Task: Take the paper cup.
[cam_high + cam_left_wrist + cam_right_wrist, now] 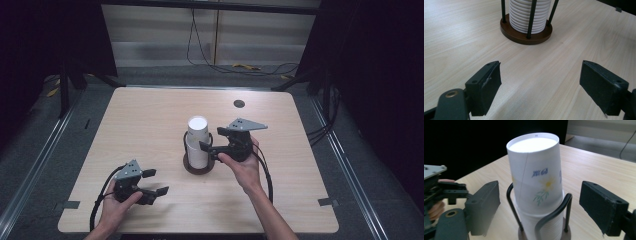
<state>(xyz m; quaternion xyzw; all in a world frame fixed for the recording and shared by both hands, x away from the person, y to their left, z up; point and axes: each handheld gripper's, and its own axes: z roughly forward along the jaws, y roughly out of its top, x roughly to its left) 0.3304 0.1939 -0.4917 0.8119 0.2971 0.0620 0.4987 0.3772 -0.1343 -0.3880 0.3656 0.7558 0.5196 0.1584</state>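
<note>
A pale wood worktop [150,120] is set in a dim room, with grey floor around it, cables trailing along the far wall, and a small dark round disc [239,103] near the worktop's far edge at about 1 o'clock from the centre. At the centre, a stack of paper cups [198,142] is stored upside down in a holder with a round brown base [198,169] and black wire uprights [515,207]; the uppermost cup [536,175], printed with a daisy and blue lettering, sits raised above the rest of the stack.

Little of the work appears done: no cup is seen off the stack, and the top cup is not yet gripped. What is judged to remain is the closing on that cup, the lift clear of the uprights, and the setting down.

The right gripper [214,145] is held at 3 o'clock of the holder, its jaws spread wide; in the right gripper view the top cup is framed between them, apart from both pads. The left gripper [155,190] is rested low at about 7 o'clock of the holder, well apart from it, with its jaws likewise released and nothing but bare worktop between them.
</note>
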